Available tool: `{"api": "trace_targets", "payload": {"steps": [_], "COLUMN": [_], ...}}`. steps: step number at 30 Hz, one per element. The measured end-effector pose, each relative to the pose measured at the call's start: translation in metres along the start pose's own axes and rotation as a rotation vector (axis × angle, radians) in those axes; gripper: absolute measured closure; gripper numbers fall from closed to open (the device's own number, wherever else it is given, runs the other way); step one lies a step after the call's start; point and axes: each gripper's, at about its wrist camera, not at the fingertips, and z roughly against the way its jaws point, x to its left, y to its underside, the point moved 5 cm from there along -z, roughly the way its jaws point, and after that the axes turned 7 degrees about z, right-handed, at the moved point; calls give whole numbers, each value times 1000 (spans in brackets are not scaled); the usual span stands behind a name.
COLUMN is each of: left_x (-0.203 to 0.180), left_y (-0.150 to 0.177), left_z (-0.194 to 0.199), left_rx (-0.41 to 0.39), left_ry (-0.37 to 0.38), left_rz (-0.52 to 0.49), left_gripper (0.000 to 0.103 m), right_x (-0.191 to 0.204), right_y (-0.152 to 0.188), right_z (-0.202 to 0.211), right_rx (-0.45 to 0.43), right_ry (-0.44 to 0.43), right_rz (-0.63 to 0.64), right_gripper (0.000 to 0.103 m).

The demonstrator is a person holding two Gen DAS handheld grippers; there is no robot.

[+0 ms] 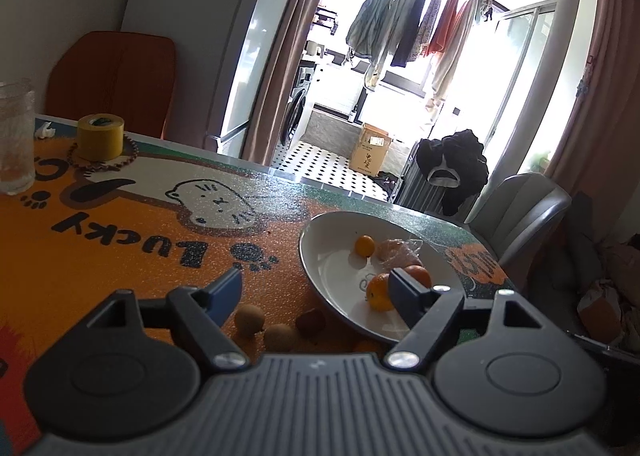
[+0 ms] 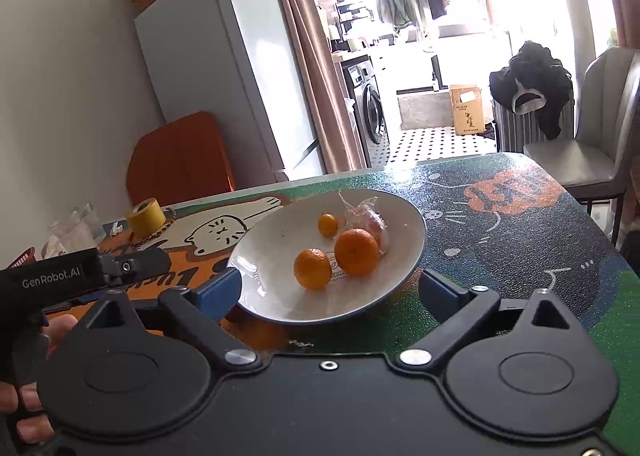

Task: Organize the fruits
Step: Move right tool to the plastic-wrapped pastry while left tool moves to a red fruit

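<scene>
A white bowl (image 2: 404, 223) on the printed table mat holds two mandarins (image 2: 355, 252), a small kumquat (image 2: 327, 224) and a fruit in clear wrap (image 2: 370, 215). The bowl also shows in the left wrist view (image 1: 320, 240). Two tan longans (image 1: 249, 320) and a dark red fruit (image 1: 310, 322) lie on the mat beside the bowl, between my left gripper's fingers. My left gripper (image 1: 316, 288) is open and empty above them. My right gripper (image 2: 330, 288) is open and empty, its fingers either side of the bowl's near rim.
A yellow tape roll (image 1: 100, 135) and a bead bracelet sit at the far left, with a glass jar (image 1: 16, 135) beside them. A grey chair (image 2: 592, 143) stands past the table's right edge. An orange chair (image 1: 116, 75) stands behind the table.
</scene>
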Motion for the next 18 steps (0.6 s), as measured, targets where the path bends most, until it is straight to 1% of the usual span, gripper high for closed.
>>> {"api": "trace_targets", "payload": {"steps": [3,5,8,10,18], "left_x": [4,6,10,13,23], "left_y": [2,4,6,8,12], "left_z": [8,14,21,26,45], "left_rx": [-2,3,9,9,-2], "left_ry": [-11,-4,-2,6,31], "left_rz": [-4,-4,-10,-9,-14], "left_gripper": [22,22,20,11,2], "right_x": [3,7,12,16,29], "right_y": [2,4,7,11,21], "right_z": [4,8,10,12,22], "right_rx": [-4,-1,10,20,34], "right_ry": [4,5,21,28,41], "right_rz": [5,11,28,33,48], "right_gripper": [3,0,0,0,0]}}
